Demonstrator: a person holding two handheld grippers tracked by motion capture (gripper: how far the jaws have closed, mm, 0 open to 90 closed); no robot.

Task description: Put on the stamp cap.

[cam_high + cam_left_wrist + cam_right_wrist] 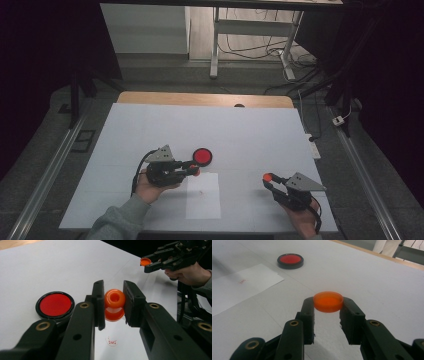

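Listing items as seen on the bench (150, 125), white-covered, wood edge at far side.

1. Left hand-held gripper (192, 169): held low over bench by left hand (147, 187), grey sleeve, forearm entering from bottom; jaws pointed toward person's right. Jaws were clamped on an orange stamp body (114, 304), spool-shaped w/ hollow top, pinched at its sides between both pads. Stamp sat above the paper sheet's near-left corner, not touching it as far as could be told.

2. Right hand-held gripper (268, 179): held by right hand (302, 220) near bench's front right, jaws pointed toward person's left & slightly away. Jaws were closed on an orange cap (328, 301), round, shallow, gripped by its rim at the fingertips, clear of the surface.

3. Grippers well apart; tips faced each other across the paper sheet (203, 195).

4. Paper sheet: white, flat on bench betw. the two hands; small red stamped mark (112, 341) on it, below the left jaws.

5. Ink pad (202, 156): round, black rim, red centre, open, flat on bench just beyond left gripper's tip, apart from it.

6. Nothing betw. stamp body and cap but open bench & paper.
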